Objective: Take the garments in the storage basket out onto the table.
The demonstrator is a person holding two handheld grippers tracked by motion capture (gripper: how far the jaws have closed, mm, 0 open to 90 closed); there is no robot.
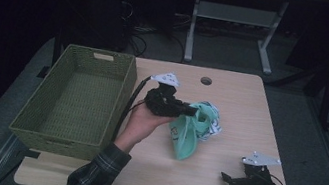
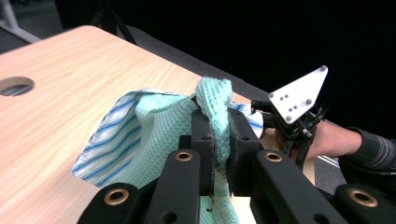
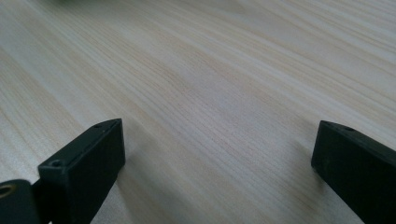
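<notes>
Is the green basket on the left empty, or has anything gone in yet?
Empty. The high view shows the basket with a bare woven floor; the cloth is outside it, pinched in the left gripper.

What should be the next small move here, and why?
Probably the left gripper should carry the green cloth sideways toward the woven basket. Its jaws are shut on a fold, the cloth hangs partly lifted, and the right gripper rests open, apart from it.
</notes>
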